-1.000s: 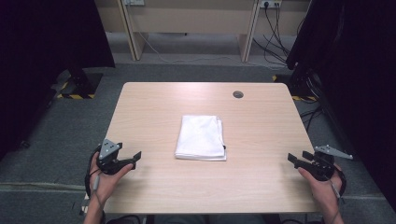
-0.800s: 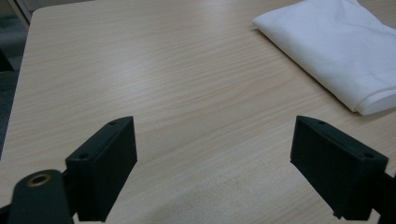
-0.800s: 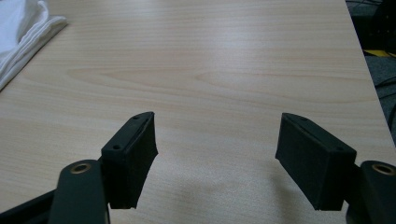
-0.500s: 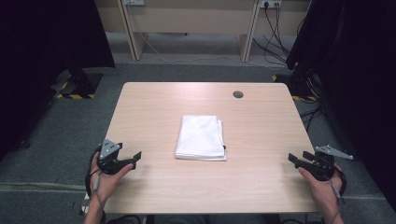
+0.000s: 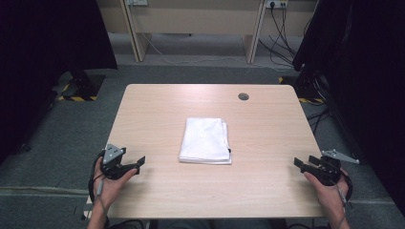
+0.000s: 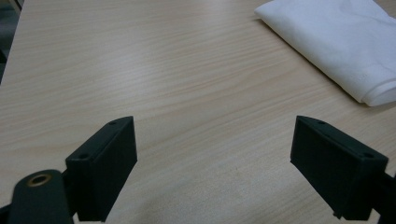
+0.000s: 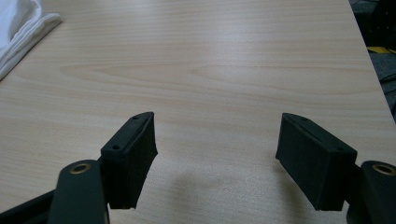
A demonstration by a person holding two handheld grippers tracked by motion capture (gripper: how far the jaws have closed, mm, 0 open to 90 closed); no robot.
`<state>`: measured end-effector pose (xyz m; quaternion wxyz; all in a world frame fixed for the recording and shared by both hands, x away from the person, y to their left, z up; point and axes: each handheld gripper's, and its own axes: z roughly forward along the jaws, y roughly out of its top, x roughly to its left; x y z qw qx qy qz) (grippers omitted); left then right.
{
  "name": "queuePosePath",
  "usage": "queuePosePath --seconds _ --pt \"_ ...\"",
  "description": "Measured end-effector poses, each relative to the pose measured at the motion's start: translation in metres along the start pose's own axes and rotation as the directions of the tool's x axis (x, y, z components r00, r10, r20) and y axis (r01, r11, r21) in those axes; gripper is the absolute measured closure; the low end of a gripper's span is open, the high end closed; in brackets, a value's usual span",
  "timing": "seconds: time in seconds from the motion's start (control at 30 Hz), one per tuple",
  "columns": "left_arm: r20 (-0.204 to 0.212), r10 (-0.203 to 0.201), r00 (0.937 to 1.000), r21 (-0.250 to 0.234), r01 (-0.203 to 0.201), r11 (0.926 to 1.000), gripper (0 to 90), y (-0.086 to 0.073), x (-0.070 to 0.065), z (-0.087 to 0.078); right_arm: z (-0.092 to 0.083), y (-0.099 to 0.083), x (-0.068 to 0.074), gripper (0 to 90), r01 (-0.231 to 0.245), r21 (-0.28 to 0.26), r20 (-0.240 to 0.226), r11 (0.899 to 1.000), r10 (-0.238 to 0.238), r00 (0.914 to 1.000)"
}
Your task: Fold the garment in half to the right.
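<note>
Jaws stand wide apart on both grippers with nothing between them: the left gripper [image 5: 136, 163] rests over the table's [image 5: 267, 191] near-left corner at about 8 o'clock from the folded white cloth [image 5: 205, 140], and the right gripper [image 5: 305, 162] sits at the near-right edge at about 4 o'clock from it. That cloth lies flat at the table's middle, folded into a neat rectangle with its layered edges toward 3 o'clock and its thick fold along the near side; in the left gripper view it shows at 1 o'clock [image 6: 336, 42], in the right gripper view a corner of it shows at 10 o'clock [image 7: 21, 28]. Both hands are well apart from it, so I judge this the starting pose, with no grasp yet made. The next move would call for bringing one or both grippers in low to the cloth's near corners, then pinching a top layer cleanly without dragging the whole stack. A small dark round cap [image 5: 243, 97] sits at 1 o'clock from the cloth. No brand, label or writing can be read anywhere.
</note>
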<state>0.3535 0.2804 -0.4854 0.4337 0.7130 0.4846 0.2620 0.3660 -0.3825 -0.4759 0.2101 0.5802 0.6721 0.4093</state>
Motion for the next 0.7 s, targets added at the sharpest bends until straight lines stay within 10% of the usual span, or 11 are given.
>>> queuePosePath --seconds 0.7 --pt "-0.021 0.002 0.9998 -0.014 -0.002 0.9999 13.8 -0.0005 -0.0013 -0.0010 -0.0009 -0.0006 -0.0006 26.9 -0.008 -0.003 -0.003 1.000 0.008 1.0000"
